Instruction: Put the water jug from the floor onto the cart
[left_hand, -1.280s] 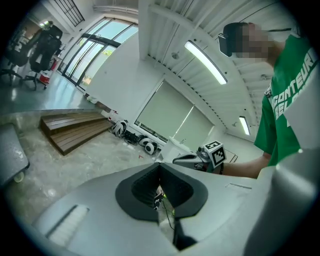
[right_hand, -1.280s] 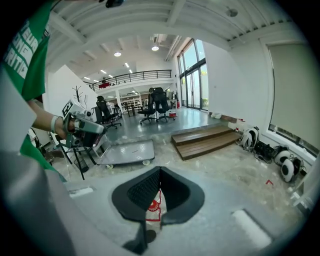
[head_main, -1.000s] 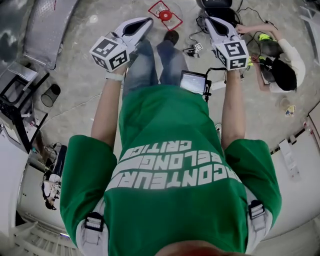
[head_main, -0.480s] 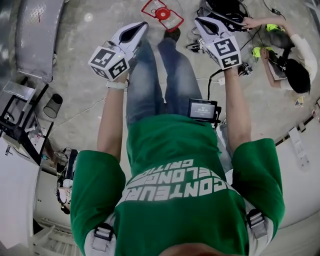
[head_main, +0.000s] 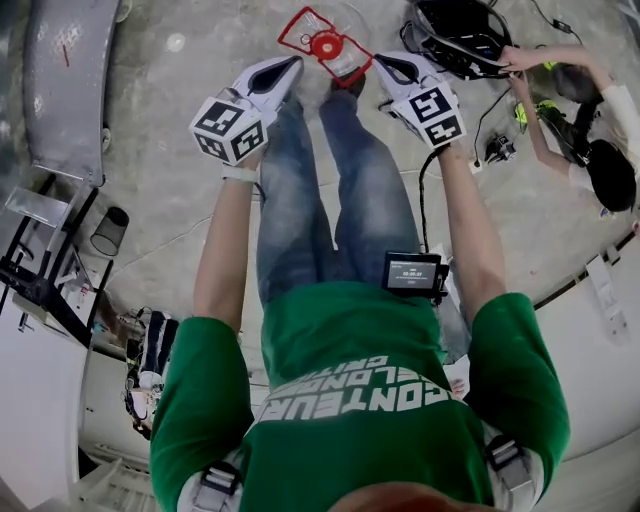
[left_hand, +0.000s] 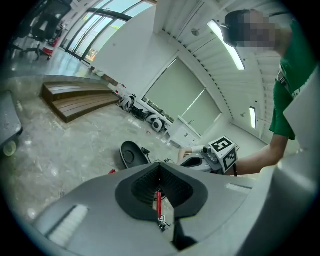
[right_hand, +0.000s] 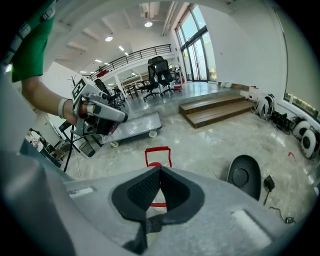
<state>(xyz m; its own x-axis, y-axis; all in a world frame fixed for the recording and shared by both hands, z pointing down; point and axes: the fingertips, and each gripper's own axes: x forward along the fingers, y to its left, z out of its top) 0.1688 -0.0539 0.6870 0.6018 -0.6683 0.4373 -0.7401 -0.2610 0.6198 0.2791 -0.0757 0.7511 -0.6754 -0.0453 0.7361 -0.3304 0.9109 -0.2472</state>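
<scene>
The water jug (head_main: 325, 45) stands on the floor ahead of the person's feet, clear with a red cap and a red frame handle. My left gripper (head_main: 283, 68) hangs just left of it and my right gripper (head_main: 388, 65) just right of it, both shut with nothing held and apart from the jug. In the right gripper view the red handle (right_hand: 158, 156) shows beyond my right gripper (right_hand: 160, 170). In the left gripper view a strip of red (left_hand: 158, 202) shows through the slit below my left gripper (left_hand: 160, 167). The grey flat cart (head_main: 70, 80) stands at the far left.
A second person (head_main: 590, 150) sits on the floor at the right among cables, beside an open black case (head_main: 455, 35). A black bin (head_main: 108, 230) and a metal stand are at the left. Wooden steps (right_hand: 215, 110) lie beyond the cart (right_hand: 135, 127).
Both grippers have come down and forward toward the jug, which now lies between them. Their jaws have stayed shut.
</scene>
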